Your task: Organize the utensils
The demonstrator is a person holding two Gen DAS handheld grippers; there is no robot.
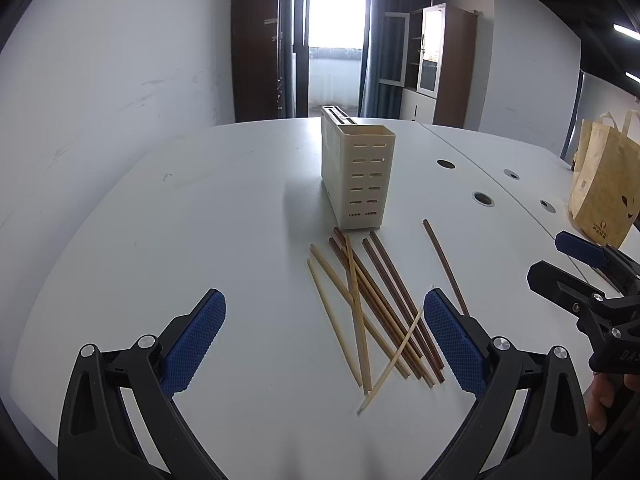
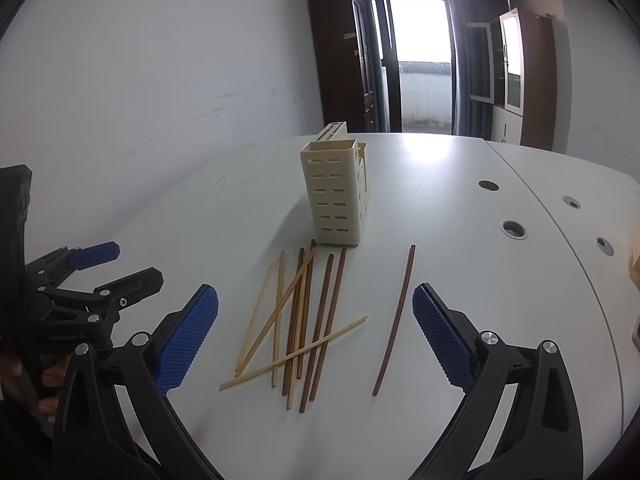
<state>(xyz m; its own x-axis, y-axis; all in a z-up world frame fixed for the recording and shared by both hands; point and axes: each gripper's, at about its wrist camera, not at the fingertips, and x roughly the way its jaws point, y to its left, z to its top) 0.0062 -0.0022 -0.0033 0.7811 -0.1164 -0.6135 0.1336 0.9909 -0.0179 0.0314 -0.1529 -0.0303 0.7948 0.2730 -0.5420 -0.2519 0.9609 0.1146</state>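
Note:
A cream slotted utensil holder [image 1: 362, 172] [image 2: 336, 196] stands upright on the white table [image 1: 220, 208] [image 2: 440, 184]. In front of it lies a crossed pile of light and dark chopsticks [image 1: 376, 312] [image 2: 298, 320]. One dark chopstick [image 1: 445, 266] [image 2: 396, 320] lies apart to the right. My left gripper [image 1: 324, 320] is open above the table, near the pile's left side, holding nothing. My right gripper [image 2: 316, 316] is open over the pile and the lone chopstick, also empty. Each gripper shows at the edge of the other's view [image 1: 560, 264] [image 2: 120, 266].
A tan shopping bag [image 1: 604, 184] stands at the table's right edge. Round cable holes [image 1: 483, 199] [image 2: 513, 229] sit right of the holder along a seam. A hand [image 1: 604, 400] grips the right tool. A wall runs along the table's left side.

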